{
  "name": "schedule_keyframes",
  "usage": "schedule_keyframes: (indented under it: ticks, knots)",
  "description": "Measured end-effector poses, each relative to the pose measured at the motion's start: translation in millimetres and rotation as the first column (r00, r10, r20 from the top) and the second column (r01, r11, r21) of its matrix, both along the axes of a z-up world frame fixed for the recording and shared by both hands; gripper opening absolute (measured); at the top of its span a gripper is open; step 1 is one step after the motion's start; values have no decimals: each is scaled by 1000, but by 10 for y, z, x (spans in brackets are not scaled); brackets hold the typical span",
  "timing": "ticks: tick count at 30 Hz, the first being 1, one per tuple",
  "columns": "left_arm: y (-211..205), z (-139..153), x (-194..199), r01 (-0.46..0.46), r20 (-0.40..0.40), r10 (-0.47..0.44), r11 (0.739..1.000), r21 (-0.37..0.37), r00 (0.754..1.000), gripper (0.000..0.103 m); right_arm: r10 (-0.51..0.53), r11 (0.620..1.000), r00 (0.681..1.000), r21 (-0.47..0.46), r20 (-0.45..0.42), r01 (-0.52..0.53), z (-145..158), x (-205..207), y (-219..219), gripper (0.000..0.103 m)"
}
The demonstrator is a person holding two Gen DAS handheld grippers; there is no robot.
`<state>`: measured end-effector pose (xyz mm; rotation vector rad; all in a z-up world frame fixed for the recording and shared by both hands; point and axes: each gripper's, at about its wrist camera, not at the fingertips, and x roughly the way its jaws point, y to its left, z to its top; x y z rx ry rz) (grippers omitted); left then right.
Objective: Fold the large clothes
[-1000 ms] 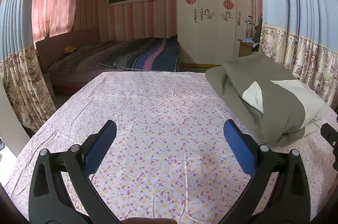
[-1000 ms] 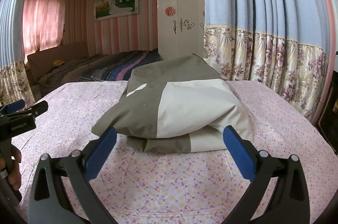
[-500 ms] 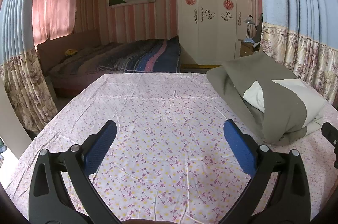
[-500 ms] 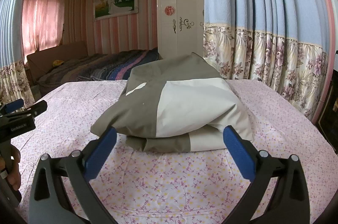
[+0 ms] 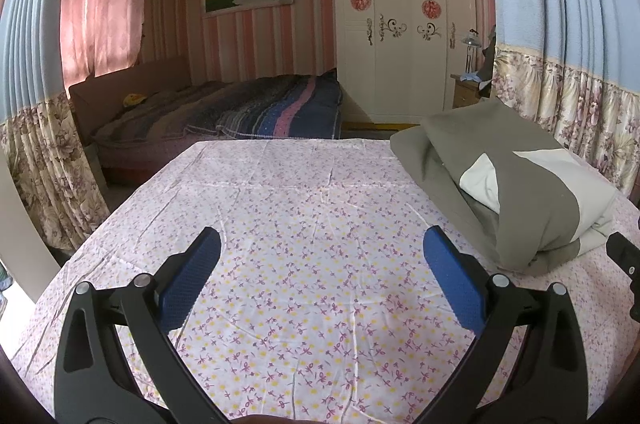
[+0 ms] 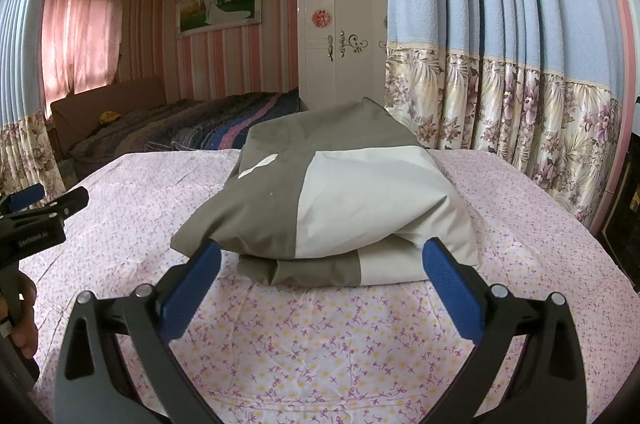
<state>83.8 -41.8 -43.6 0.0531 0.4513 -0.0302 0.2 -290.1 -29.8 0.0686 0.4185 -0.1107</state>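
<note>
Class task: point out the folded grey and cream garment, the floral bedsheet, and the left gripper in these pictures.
folded grey and cream garment (image 6: 360, 200), right wrist view, cream top panel.
floral bedsheet (image 5: 312, 224), left wrist view, bare middle.
left gripper (image 5: 320, 280), left wrist view, midway between its open fingertips.

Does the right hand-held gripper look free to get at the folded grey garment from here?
Probably yes. The right hand-held gripper is open and points straight at the folded garment, with only bare floral sheet between them. The left hand-held gripper stays well off to the side.
</note>
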Motion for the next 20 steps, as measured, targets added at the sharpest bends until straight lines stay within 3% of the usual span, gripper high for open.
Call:
schedule_keyframes:
  ticks: [20]
  knots:
    - [77, 6, -6, 7, 7, -7, 1000, -25, 1000, 100, 1, 1000, 1000, 0, 3, -1, 2, -1, -24, 101]
